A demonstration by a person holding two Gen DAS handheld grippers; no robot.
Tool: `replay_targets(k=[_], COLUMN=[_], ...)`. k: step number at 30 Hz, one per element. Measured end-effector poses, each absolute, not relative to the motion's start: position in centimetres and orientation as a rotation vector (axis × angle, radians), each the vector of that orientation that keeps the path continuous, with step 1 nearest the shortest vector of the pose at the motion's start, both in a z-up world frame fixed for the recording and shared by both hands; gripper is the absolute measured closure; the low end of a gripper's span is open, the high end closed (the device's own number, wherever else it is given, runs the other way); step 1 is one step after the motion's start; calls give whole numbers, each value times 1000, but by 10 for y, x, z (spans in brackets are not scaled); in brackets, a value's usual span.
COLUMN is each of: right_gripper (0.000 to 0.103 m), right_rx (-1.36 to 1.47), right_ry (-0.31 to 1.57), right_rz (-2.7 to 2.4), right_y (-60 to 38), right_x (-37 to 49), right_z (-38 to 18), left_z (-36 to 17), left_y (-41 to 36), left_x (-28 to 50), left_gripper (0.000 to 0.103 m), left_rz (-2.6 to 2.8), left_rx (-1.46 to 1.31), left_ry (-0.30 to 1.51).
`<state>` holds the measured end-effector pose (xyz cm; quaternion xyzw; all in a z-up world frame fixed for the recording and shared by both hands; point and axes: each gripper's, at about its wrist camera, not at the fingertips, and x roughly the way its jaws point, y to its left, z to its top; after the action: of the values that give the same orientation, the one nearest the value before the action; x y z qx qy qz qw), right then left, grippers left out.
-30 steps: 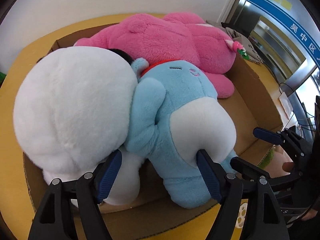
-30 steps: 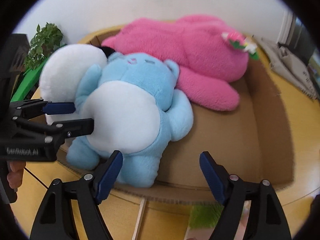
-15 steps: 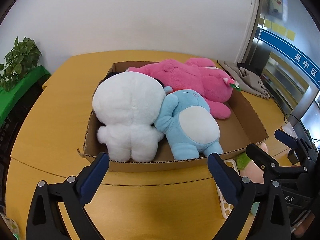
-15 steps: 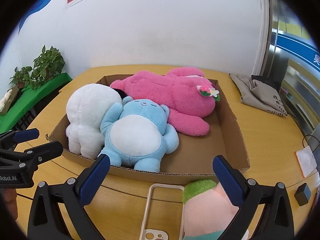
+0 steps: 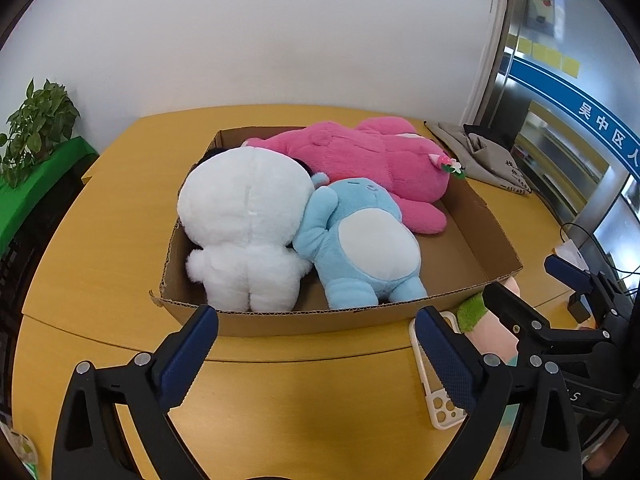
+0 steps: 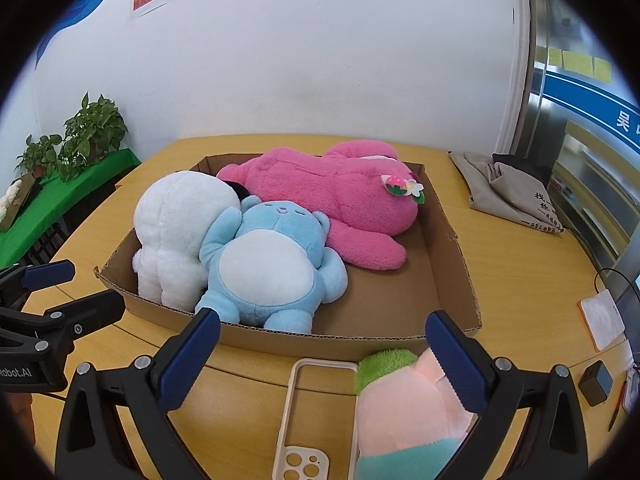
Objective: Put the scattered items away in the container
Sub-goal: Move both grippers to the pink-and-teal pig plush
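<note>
Above the near edge of the table [image 5: 100,240], the left tool [image 5: 316,344] hangs with its jaws spread wide, nothing between them and nothing touched; its blue pads [image 5: 192,356] frame the near wall of the cardboard box [image 5: 320,320]. The right tool [image 6: 320,352] is likewise spread wide and grips nothing. In its view a peach-coloured plush with a green tuft [image 6: 404,400] lies on the table just under its right pad, though whether the pad touches it I cannot tell. A cream phone case [image 6: 304,416] lies flat beside that plush, also outside the box, at the near edge.

The box sits in the middle of the table. Inside it, a white plush [image 5: 244,232] fills the left end, a blue plush with a white belly [image 5: 360,248] leans against it at the near wall, and a pink plush [image 5: 372,160] lies along the far wall. A grey cloth bag [image 6: 508,188] rests towards the far right corner.
</note>
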<state>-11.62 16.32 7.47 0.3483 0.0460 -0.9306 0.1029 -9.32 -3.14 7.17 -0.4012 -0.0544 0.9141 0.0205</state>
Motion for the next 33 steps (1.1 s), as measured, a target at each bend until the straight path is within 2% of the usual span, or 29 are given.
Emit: replay_targets(k=[33], right_gripper=[0], right_rx=[1046], right_ry=[131], right_rz=[-2752], right_y=[168], right_x=[-105], right_z=[73], left_z=[64], left_y=[-28], left_x=[-83], left_gripper=[2], left_rz=[2780], left_rx=[-1269], left_ry=[-243])
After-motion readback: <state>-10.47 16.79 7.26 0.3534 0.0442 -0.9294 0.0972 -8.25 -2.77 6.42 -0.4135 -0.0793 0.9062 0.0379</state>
